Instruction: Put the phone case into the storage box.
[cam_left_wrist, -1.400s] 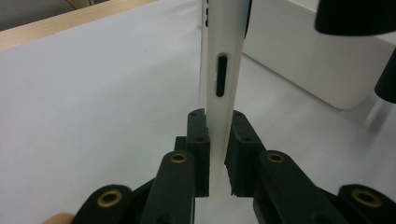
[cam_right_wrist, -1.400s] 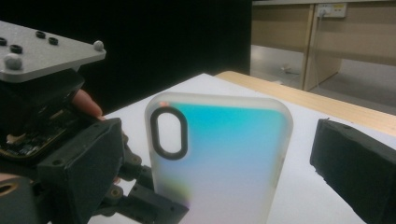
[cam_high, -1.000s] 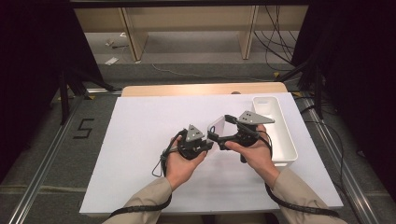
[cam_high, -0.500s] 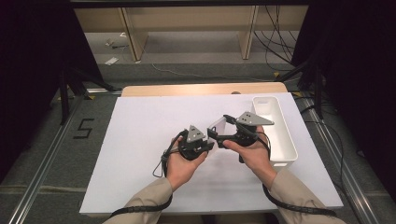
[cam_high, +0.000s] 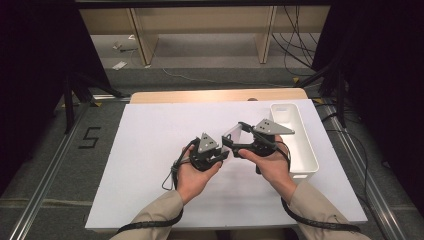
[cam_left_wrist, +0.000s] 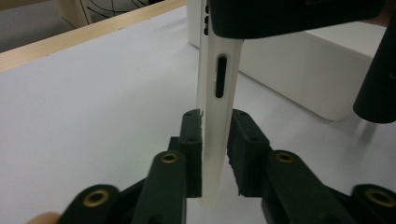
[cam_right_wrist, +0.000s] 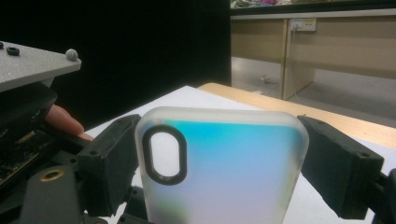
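White board (cam_high: 150, 150) covers the table, with a wooden strip at its far edge and dark floor around it. From the high view, both hands meet near the middle of the board, with wide free surface to the left and in front of them. On the right a white tray (cam_high: 300, 150) lies along the board's edge, just beside the right gripper (cam_high: 239, 134). The left gripper (cam_high: 222, 156) sits close below it, and the phone case (cam_high: 233, 133) stands between the two.

From the left gripper view, the case (cam_left_wrist: 212, 140) stands edge-on between the two jaws. The left pad touches it; on the right side a thin gap shows. The jaws have just opened a little, so the grip looks loose. The tray (cam_left_wrist: 299, 74) is near behind, and the board is open to the left.

From the right gripper view, the case (cam_right_wrist: 219, 168) stands upright and faces the camera, its camera hole at the left. The jaws stand on both of its side edges; they have just closed a little, and the left pad touches the edge.
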